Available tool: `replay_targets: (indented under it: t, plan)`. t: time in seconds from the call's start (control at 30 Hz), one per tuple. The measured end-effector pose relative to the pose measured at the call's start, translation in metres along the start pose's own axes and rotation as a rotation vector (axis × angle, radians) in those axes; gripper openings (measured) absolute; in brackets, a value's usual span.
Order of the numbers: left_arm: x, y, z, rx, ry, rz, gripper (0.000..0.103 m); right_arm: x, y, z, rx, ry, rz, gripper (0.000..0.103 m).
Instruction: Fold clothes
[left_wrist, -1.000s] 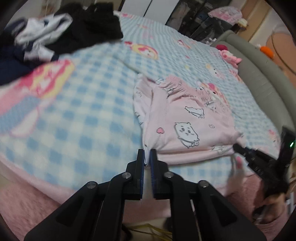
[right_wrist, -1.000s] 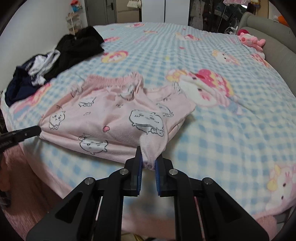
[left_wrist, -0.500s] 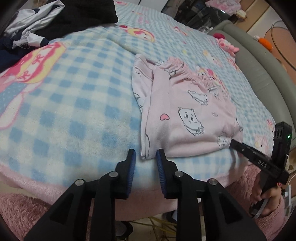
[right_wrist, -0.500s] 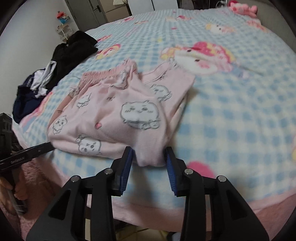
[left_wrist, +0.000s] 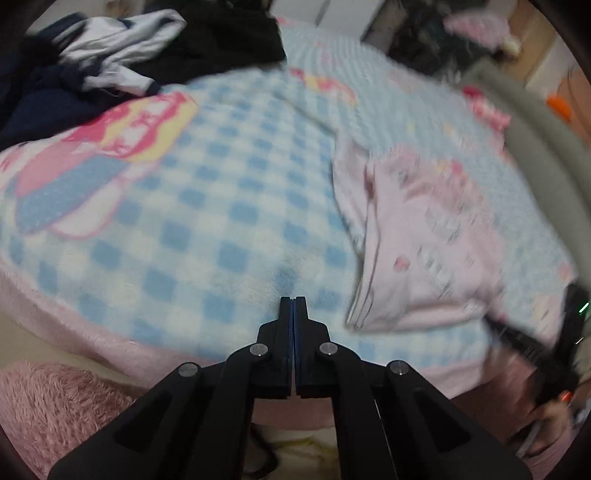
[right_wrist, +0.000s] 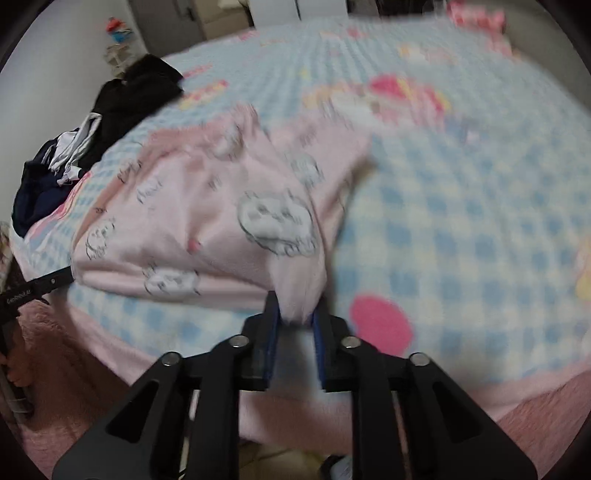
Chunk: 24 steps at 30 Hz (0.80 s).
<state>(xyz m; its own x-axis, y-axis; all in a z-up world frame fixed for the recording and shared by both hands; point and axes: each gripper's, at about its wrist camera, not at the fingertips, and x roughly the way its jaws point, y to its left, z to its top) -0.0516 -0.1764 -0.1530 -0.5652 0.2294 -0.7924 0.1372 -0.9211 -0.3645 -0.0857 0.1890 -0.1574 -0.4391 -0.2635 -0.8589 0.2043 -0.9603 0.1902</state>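
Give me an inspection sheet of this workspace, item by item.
Surface: blue-checked blanket with cartoon prints, covering the bed.
Job's things: pink pyjama garment, folded, lying near the bed's front edge.
Clutter: dark clothes pile at the far left corner; pink plush toy, blurred.
Grippers: left tongs shut and empty, off the garment; right tongs closing around the garment's corner.
Cables: nothing seen.
Surroundings: grey bed frame, pink rug on the floor.
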Motion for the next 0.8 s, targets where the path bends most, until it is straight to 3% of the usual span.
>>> replay_targets:
  t: [0.03,0.1,0.13,0.27,0.37,0.47,0.5,0.53,0.57,0.63,0.7,0.77,0.8]
  plan:
    - [-0.004,-0.003,0.002,0.013,-0.019,-0.017,0.001,-0.004,-0.001,0.001,0.005,-0.001,0.005,0.022]
    - [-0.007,-0.016,0.007,0.073,-0.054,-0.035,0.004,-0.020,0.003,0.004,-0.019,-0.052,-0.027,0.036]
    - [-0.007,-0.025,0.009,0.111,-0.070,-0.037,0.005,-0.030,0.007,0.006,-0.043,-0.095,-0.059,0.037]
    - [0.002,-0.065,0.022,0.236,-0.093,-0.092,0.048,-0.056,0.030,0.029,-0.135,-0.211,-0.109,0.037]
    - [0.023,-0.093,0.027,0.307,-0.063,-0.110,0.048,-0.041,0.052,0.047,-0.222,-0.176,-0.049,0.037]
    - [0.052,-0.098,0.024,0.340,0.031,-0.040,0.044,-0.008,0.067,0.056,-0.288,-0.085,-0.029,0.035]
    - [0.063,-0.094,0.023,0.334,0.067,0.022,0.031,0.008,0.067,0.054,-0.294,-0.043,-0.062,0.033]
    - [0.068,-0.086,0.024,0.309,0.088,0.049,0.024,0.020,0.064,0.053,-0.293,-0.016,-0.086,0.032]
    - [0.067,-0.076,0.027,0.266,0.092,0.040,0.016,0.026,0.057,0.051,-0.283,-0.009,-0.096,0.027]
    - [0.059,-0.057,0.032,0.190,0.067,0.048,0.011,0.024,0.037,0.049,-0.216,-0.017,-0.094,0.025]
    - [0.049,-0.041,0.038,0.127,0.023,0.084,0.013,0.013,0.018,0.050,-0.163,-0.036,-0.155,0.013]
    - [0.041,-0.037,0.044,0.091,-0.012,0.039,0.013,0.002,0.005,0.054,-0.130,-0.060,-0.205,0.019]
    - [0.038,-0.045,0.047,0.118,-0.032,0.019,0.014,-0.003,0.001,0.058,-0.119,-0.071,-0.184,0.020]
